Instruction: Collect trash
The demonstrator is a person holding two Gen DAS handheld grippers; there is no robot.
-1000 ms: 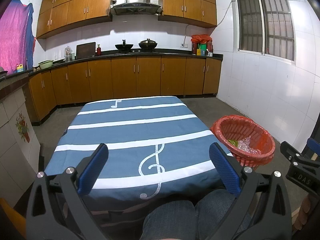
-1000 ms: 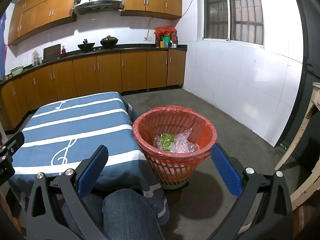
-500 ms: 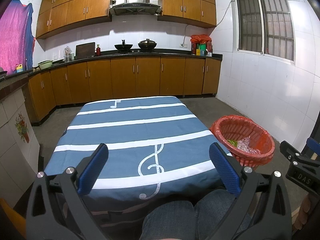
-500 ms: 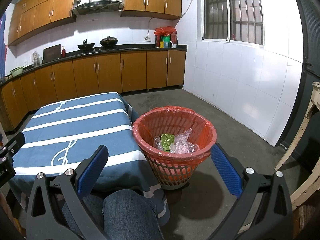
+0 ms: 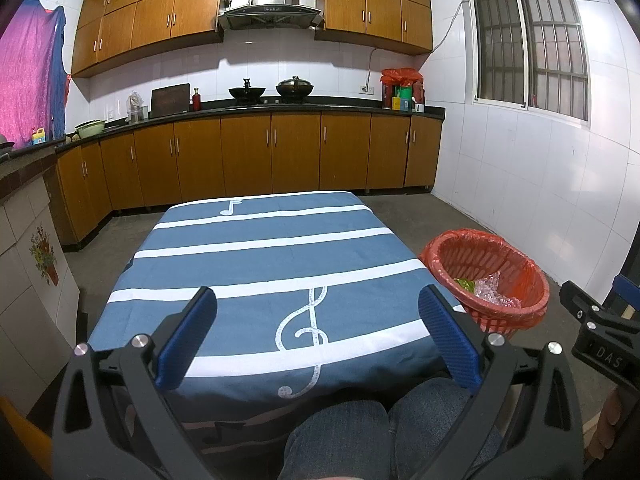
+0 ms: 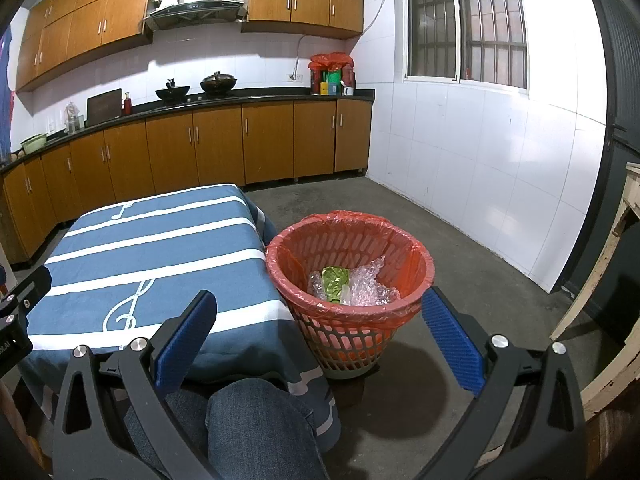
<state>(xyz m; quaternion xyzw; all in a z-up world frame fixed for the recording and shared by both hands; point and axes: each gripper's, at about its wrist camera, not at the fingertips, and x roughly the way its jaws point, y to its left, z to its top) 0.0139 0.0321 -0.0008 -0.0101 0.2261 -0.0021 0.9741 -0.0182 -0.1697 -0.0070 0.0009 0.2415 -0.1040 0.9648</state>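
Seated at a low table (image 5: pixel 272 248) draped in a blue cloth with white stripes and music notes; denim-clad knees (image 5: pixel 360 432) at the near edge. Left gripper (image 5: pixel 318 328) held above the near end of the cloth, blue pads spread wide apart, gripping nothing. Right gripper (image 6: pixel 318 328) likewise spread wide and empty, aimed toward the bin (image 6: pixel 350 280).

Bin standing on the concrete floor just beside the table's right corner: a red lattice basket lined with a red bag. Inside it, the trash (image 6: pixel 348 286): crumpled clear plastic and a green wrapper, lying at the bottom. Nothing between the right gripper and the bin's mouth; the near rim sits between its two pads in the right wrist view.

Around: wooden cabinets (image 5: pixel 256 156) along the far wall under a dark counter, two woks (image 5: pixel 272 90) on the stove, a range hood (image 5: pixel 270 12) above, a red bottle (image 5: pixel 196 100), a green bowl (image 5: pixel 91 128) at the left, and a red bag over bottles (image 5: pixel 400 88) at the counter's right end. Barred window (image 5: pixel 528 40) in the white tiled wall. Pink cloth (image 5: pixel 28 76) hanging far left. Pale wooden frame (image 6: pixel 608 280) at the right edge of the right wrist view.

Readable writing: "DAS" on the black body of the other gripper at the right edge of the left wrist view.
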